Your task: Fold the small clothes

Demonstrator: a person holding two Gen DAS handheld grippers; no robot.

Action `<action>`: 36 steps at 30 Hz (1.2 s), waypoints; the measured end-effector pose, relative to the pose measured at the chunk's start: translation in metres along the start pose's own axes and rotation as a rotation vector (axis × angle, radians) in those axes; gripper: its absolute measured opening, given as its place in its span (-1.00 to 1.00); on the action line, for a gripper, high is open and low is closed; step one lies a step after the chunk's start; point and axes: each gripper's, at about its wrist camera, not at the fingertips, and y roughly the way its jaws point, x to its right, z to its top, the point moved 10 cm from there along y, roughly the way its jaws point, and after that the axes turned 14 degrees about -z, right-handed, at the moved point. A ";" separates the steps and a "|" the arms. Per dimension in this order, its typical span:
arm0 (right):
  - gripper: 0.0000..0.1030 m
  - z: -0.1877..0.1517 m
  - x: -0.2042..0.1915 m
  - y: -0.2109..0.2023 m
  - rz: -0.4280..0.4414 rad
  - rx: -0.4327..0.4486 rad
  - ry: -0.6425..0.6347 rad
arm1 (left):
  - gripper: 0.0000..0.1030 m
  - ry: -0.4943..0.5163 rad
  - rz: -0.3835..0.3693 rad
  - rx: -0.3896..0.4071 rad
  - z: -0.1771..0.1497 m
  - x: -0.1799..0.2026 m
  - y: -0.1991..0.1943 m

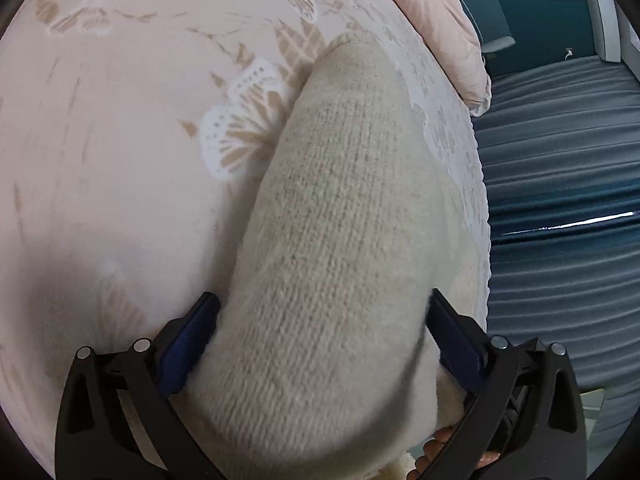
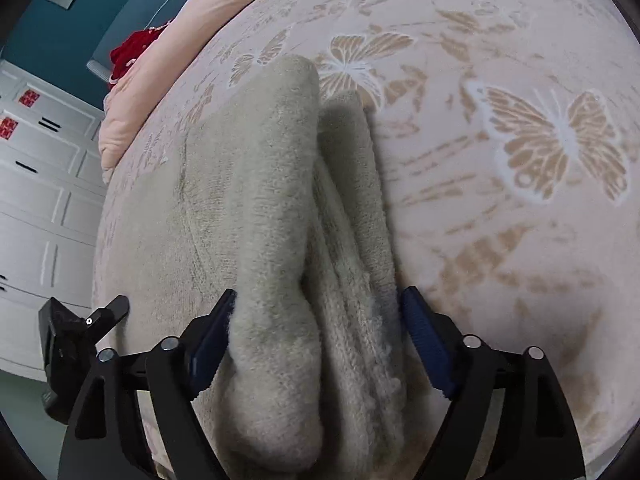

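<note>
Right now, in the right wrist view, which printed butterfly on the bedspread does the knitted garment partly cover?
The tan butterfly beside the cream knitted garment's far end; its lower wing slips under the knit. The larger butterfly farther right lies wholly uncovered.

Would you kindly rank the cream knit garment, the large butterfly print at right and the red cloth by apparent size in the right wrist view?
1. Cream knit garment, though it is nearest the camera.
2. Butterfly print.
3. Red cloth, farthest away, so true size is unsure.
</note>
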 end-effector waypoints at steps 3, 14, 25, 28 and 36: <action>0.86 0.003 -0.007 0.004 0.017 -0.002 -0.007 | 0.91 0.056 0.024 0.001 0.003 0.006 0.009; -0.25 -0.009 -0.068 -0.059 0.108 0.043 -0.075 | -0.08 0.125 -0.073 -0.037 0.002 0.045 -0.048; 0.05 -0.181 -0.094 -0.040 0.085 -0.097 -0.199 | 0.16 0.073 0.074 -0.011 -0.092 -0.046 -0.190; 0.19 -0.185 -0.089 -0.041 0.092 -0.091 -0.164 | 0.44 0.049 0.039 0.026 -0.099 -0.063 -0.197; 0.55 -0.175 -0.097 -0.026 0.160 -0.152 -0.096 | 0.90 0.043 0.067 -0.022 -0.090 -0.065 -0.171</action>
